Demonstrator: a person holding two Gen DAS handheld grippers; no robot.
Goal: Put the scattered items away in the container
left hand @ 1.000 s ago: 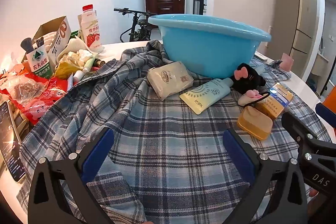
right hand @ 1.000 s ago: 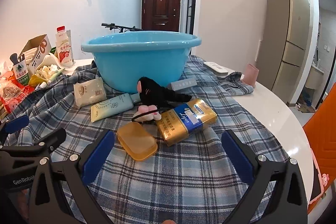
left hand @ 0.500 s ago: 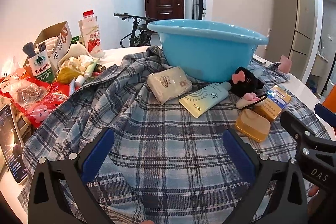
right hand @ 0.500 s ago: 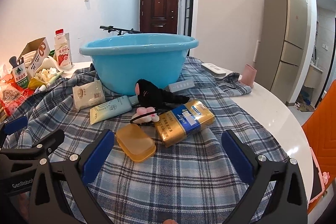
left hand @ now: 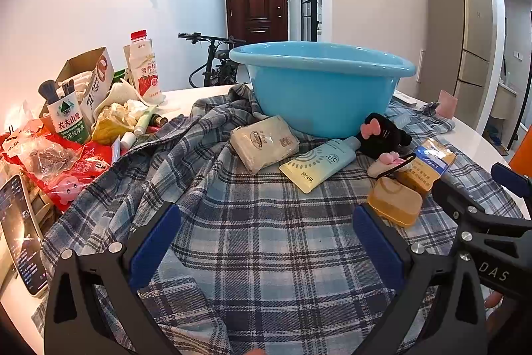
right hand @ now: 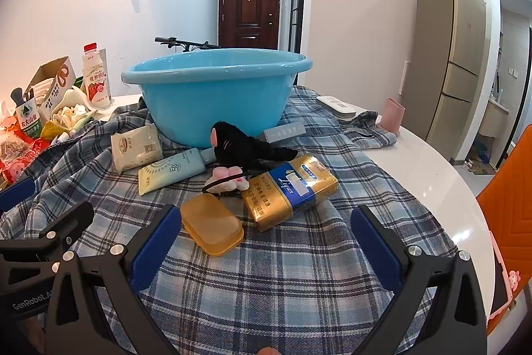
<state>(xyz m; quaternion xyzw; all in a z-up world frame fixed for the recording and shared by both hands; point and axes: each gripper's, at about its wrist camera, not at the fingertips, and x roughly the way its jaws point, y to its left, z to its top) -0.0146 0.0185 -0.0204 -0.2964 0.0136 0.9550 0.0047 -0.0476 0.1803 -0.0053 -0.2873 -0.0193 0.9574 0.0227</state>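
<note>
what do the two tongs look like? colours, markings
Both tongs, left and right, match: black angular skeletal frames with triangular cut-outs and silver screw heads, each finger faced with a blue pad. Seen from the opposite camera, the left body carries white "GenRobot.A…" lettering and the right shows "DAS". No cables or sleeves visible.

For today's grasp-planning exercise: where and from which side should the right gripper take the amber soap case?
Grip the amber soap case across its short width, coming down from above. It lies flat on the plaid cloth, so its low rounded sides offer little sideways purchase.
</note>
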